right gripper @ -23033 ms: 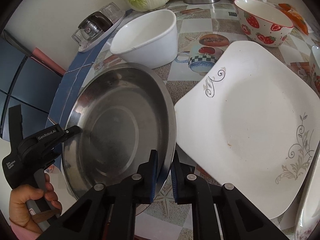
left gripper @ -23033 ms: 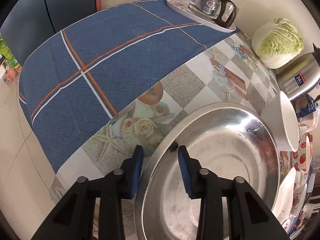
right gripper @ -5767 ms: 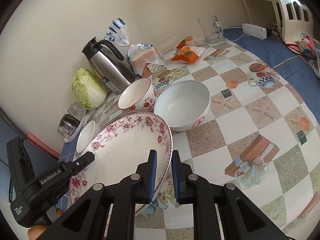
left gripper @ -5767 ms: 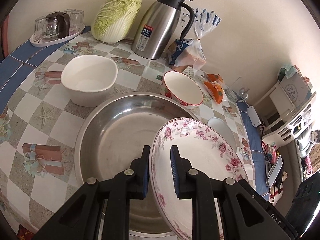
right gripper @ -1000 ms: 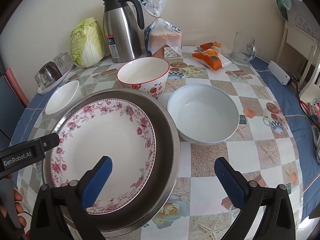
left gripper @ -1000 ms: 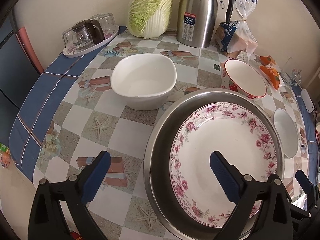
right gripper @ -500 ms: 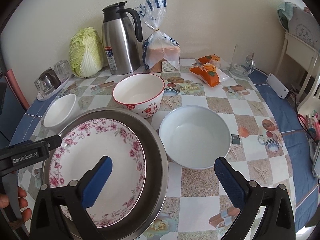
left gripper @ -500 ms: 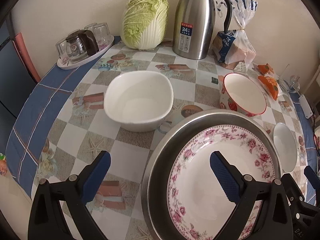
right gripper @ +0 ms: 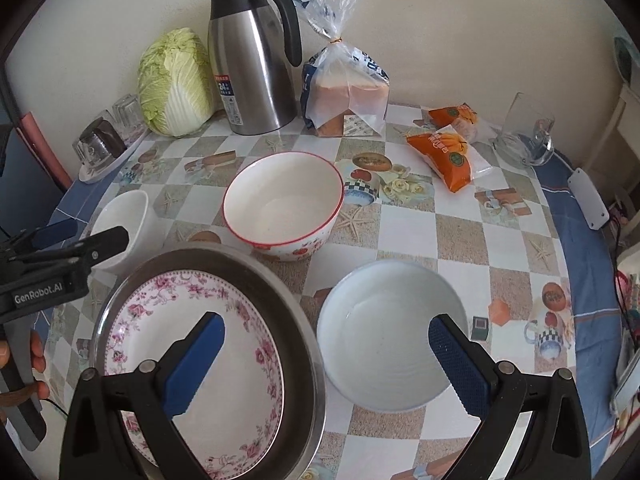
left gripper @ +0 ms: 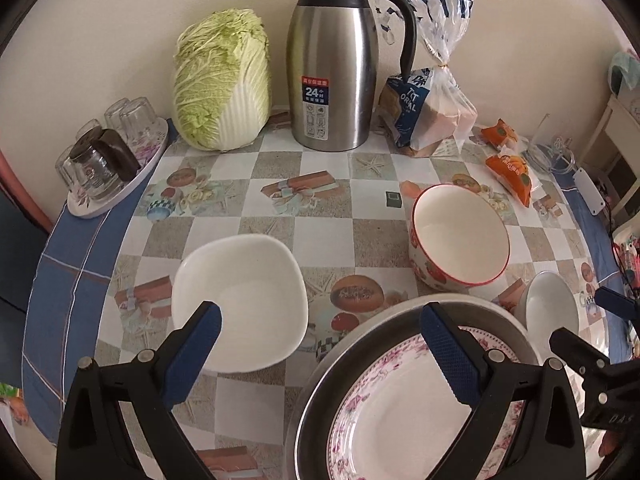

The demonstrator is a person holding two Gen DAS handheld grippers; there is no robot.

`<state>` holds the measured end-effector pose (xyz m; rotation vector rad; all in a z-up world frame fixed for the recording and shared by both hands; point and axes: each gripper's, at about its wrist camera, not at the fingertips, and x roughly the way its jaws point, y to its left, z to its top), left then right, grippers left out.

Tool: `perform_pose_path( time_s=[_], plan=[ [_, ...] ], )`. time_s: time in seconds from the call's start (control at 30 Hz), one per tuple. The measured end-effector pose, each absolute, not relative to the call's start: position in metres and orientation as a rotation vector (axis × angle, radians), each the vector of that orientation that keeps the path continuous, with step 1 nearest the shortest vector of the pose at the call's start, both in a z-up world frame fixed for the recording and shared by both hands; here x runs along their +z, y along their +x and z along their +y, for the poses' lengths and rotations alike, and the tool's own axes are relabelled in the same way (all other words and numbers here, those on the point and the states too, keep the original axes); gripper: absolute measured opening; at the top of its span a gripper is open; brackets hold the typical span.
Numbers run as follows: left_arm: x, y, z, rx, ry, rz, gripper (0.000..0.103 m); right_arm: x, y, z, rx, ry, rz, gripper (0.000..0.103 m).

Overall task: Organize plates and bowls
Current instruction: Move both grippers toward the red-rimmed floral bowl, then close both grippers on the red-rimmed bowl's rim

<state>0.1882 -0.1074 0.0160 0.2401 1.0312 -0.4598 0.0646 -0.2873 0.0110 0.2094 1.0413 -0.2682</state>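
— Looking down the left gripper [left gripper: 320,344], both blue pads are spread wide with nothing between them, hanging over the table [left gripper: 360,236]. One pad sits above the square white bowl [left gripper: 240,300], the other above the steel basin [left gripper: 400,320].

— Same on the right gripper [right gripper: 324,352]: jaws wide apart, empty. Its left pad floats over the flowered plate [right gripper: 160,312], which lies flat inside the basin [right gripper: 296,340] at the near edge of the table [right gripper: 460,216].

— From my side the plate [left gripper: 380,420] is cut off by the bottom of the frame. Your view shows nearly all of it.

— And I get the round white bowl [right gripper: 384,332] whole, just beside the basin on its right. You?

— Only a sliver of it [left gripper: 552,316] past the basin rim. But the square bowl is fully open to me; yours?

— Half hidden behind the other gripper's black finger [right gripper: 96,248]. A hand [right gripper: 36,360] shows at my left edge, wrapped round that handle.

— The strawberry bowl [left gripper: 460,240] stands upright behind the basin, toward the middle of the table.

— Agreed [right gripper: 284,204]. Along the far edge, by the wall: cabbage [right gripper: 172,84], steel jug [right gripper: 252,68], bagged bread [right gripper: 344,88].

— All three here too [left gripper: 220,80] [left gripper: 332,72] [left gripper: 432,108]. The tray of glasses [left gripper: 108,160] sits at the far left corner, clearer from my side.

— The glass mug [right gripper: 524,132] at the far right edge is plain in mine, with two orange packets [right gripper: 448,148] near it.
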Motion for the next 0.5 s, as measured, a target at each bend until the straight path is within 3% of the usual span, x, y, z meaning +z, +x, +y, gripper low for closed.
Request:
perform_pose_path(
  time_s=[0.5],
  plan=[
    [0.005, 0.257, -0.167, -0.539, 0.148, 1.268, 0.100, 0.010, 0.155, -0.349, -0.345, 0.305, 1.196, 0.099]
  ],
)
